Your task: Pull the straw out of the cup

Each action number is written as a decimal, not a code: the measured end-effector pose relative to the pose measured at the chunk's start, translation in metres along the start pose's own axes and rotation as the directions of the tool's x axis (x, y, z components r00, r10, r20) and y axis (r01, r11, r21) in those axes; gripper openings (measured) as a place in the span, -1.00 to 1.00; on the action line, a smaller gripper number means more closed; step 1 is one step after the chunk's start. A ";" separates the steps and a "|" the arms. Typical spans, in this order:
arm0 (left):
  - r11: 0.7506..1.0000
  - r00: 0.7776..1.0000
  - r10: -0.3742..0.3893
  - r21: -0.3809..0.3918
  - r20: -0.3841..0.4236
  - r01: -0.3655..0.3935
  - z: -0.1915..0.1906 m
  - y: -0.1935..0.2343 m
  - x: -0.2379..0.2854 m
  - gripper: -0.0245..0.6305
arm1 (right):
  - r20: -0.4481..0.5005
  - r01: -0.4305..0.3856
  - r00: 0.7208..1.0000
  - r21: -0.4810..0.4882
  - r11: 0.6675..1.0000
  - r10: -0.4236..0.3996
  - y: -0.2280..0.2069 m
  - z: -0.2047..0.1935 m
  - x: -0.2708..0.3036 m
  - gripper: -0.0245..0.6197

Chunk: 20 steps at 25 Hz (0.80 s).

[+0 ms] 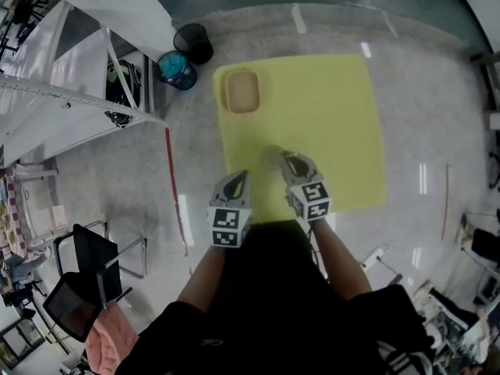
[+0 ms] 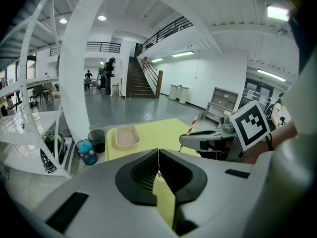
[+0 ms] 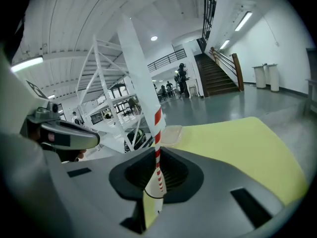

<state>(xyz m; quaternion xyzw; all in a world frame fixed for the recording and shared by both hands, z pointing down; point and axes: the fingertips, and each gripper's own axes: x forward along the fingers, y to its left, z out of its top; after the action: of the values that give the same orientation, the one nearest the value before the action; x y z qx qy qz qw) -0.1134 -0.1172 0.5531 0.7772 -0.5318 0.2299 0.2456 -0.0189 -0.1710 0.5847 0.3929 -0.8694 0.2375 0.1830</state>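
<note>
Straw (image 3: 157, 133): red and white stripes, pinched between the jaws of the right gripper (image 3: 157, 171). It stands up out of them toward 12 o'clock, and the left gripper view shows a short striped piece (image 2: 190, 127) at that gripper's tip.
Straw's lower end: it runs down into a pale round shape behind the jaws, and I cannot tell whether it sits inside the cup.
Cup (image 1: 272, 158): clear, on the yellow desk (image 1: 344, 116), a little toward 7 o'clock from the desk's middle.
Right gripper (image 1: 289, 161): narrow and clamped on the straw. Its tip is just beside the cup at the cup's 3 o'clock.
Left gripper (image 1: 238, 176): its jaws meet tip to tip in its own view (image 2: 158, 158), with nothing I can make out held between them. It is at the cup's 7 o'clock, near but apart.
Tray (image 1: 241, 91): pale and shallow, in the desk's 11 o'clock corner, well apart from both grippers.
Bins: a black one (image 1: 193, 41) and a blue one (image 1: 176, 70) stand on the floor just off that same corner, touching or nearly so.
White frame (image 1: 70, 92): slanted bars on the floor at 9 to 10 o'clock from the desk.
</note>
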 end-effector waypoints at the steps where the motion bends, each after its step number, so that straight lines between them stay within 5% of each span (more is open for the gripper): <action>1: 1.000 1.000 -0.004 0.008 0.014 0.004 0.002 0.000 -0.004 -0.79 | 0.012 0.012 1.000 -0.020 1.000 -0.012 0.003 0.005 -0.006 -0.81; 11: 0.997 0.981 -0.042 0.069 0.189 0.029 0.028 -0.002 -0.069 -0.79 | 0.177 0.136 0.977 -0.093 0.986 -0.118 0.058 0.052 -0.079 -0.81; 20: 0.994 0.933 -0.080 0.098 0.351 0.049 0.052 0.003 -0.127 -0.79 | 0.314 0.238 0.932 -0.149 0.960 -0.183 0.124 0.098 -0.146 -0.81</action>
<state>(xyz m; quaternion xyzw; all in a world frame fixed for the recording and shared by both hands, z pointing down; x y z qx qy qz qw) -0.1525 -0.0599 0.4349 0.8329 -0.5310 0.1010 0.1188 -0.0362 -0.0666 0.3970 0.4967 -0.8578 0.0732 0.1103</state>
